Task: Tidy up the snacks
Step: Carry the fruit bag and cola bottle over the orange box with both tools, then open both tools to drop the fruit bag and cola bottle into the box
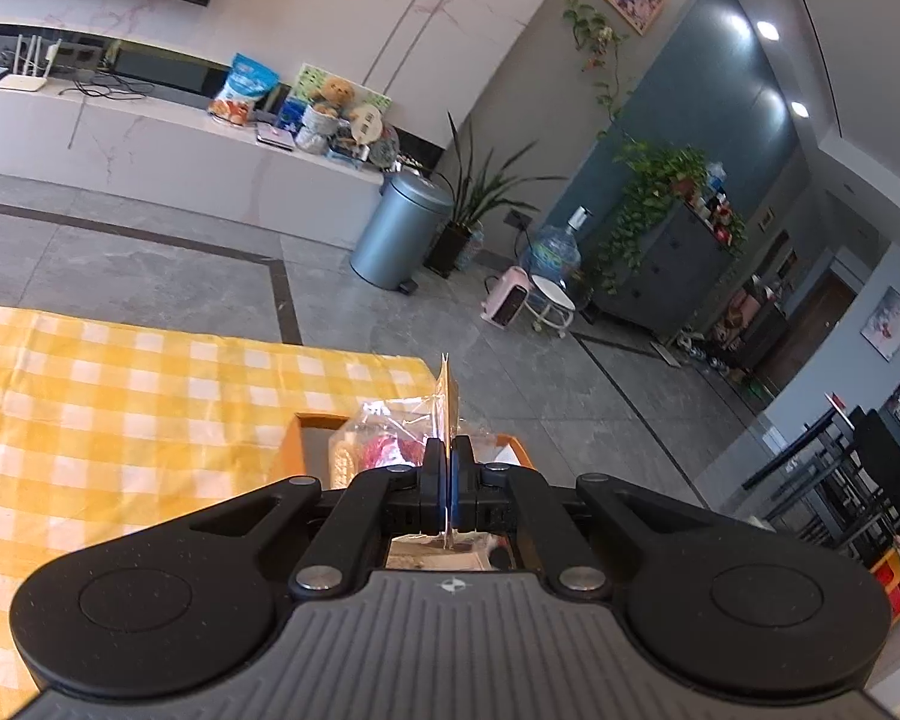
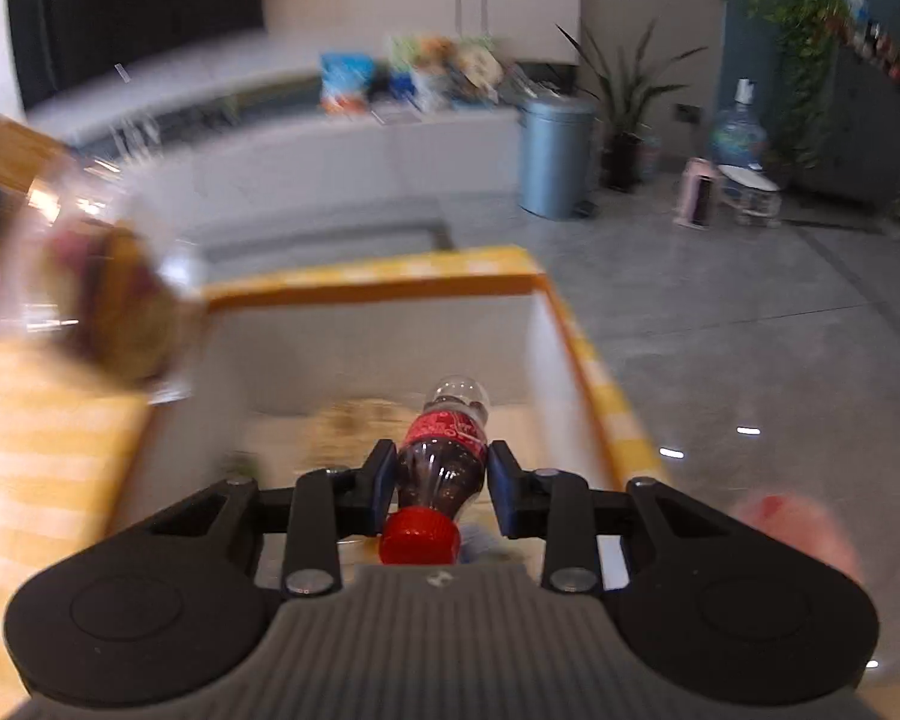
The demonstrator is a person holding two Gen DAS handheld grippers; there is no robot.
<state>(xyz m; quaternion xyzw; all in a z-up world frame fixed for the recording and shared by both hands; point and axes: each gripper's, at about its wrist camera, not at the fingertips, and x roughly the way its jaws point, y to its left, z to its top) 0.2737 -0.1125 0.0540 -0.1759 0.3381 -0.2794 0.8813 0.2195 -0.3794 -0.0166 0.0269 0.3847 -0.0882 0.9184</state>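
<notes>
Red plastic sits nearest in my right wrist view: the cap of a small cola bottle (image 2: 444,468), lying along my right claw (image 2: 440,474) with its base pointing away, the two pads clamped against its dark shoulders just above the neck. It is rigid where I hold it, smooth and round, so I judge it could twist or slide if I loosen; it looks partly full, so it should carry some weight toward the far end. The waist under the red label seems the surest place to grip. Below and beyond it lies the orange-rimmed box (image 2: 390,288), white inside, with something pale and blurred on its floor; the bottle hangs over the box's middle, well clear of the right wall. At the left of that frame a clear snack bag (image 2: 102,300) blurs past the box's near-left corner. My left claw (image 1: 448,468) is clenched tight on the thin sealed edge of a crinkly packet (image 1: 448,396), which stands up from the pads at the lower centre of its view; it is light, soft and easily torn, so the seam is the right hold. Past it, wrapped snacks fill the box, the yellow checked cloth (image 1: 120,390) spreads to the left, and open grey floor lies to the right.
</notes>
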